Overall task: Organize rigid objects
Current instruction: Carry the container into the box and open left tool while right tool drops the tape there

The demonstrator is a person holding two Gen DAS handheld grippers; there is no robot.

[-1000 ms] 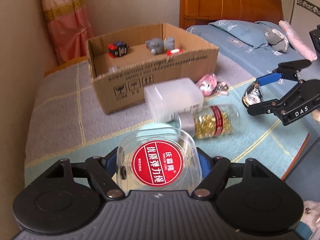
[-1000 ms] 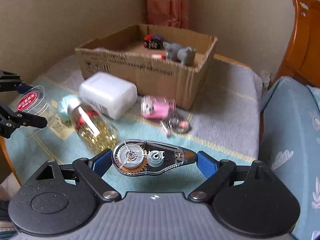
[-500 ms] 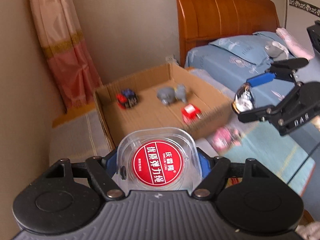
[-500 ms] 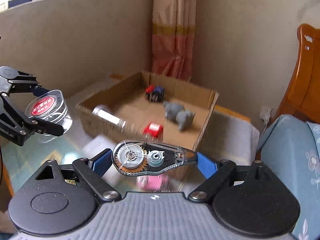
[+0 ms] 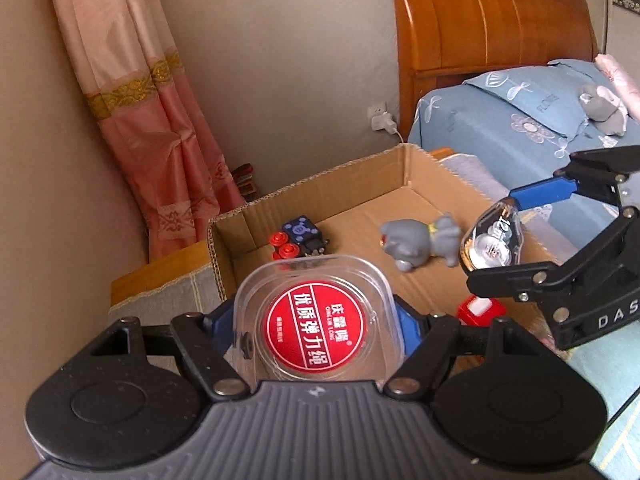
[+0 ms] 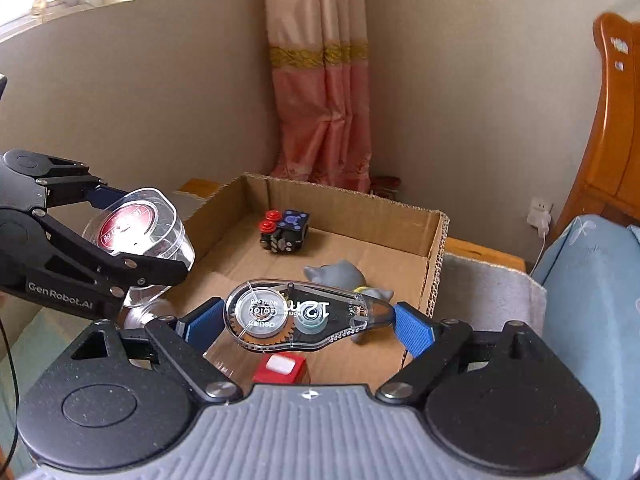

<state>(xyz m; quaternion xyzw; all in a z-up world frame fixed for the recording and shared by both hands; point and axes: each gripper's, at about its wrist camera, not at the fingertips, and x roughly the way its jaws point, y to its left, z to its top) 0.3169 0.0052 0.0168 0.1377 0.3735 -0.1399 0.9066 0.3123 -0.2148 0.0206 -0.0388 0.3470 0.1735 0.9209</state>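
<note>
My left gripper (image 5: pixel 318 320) is shut on a clear plastic case with a red round label (image 5: pixel 316 322), held above the near wall of the open cardboard box (image 5: pixel 344 176). It also shows in the right wrist view (image 6: pixel 136 228). My right gripper (image 6: pixel 306 320) is shut on a clear correction tape dispenser (image 6: pixel 300 320), held over the box; it shows in the left wrist view (image 5: pixel 494 240) too. Inside the box lie a black and red toy cube (image 6: pixel 284 230), a grey animal figure (image 5: pixel 420 242) and a small red and white block (image 6: pixel 280 368).
A pink curtain (image 6: pixel 320 80) hangs in the corner behind the box. A wooden headboard (image 5: pixel 492 24) and a bed with a blue pillow (image 5: pixel 532 112) lie to the right. A grey cloth (image 6: pixel 488 292) covers the surface beside the box.
Both grippers have risen from the table and moved forward over the box, each still holding its object. The jar, white container and pink item on the table have dropped out of view.
</note>
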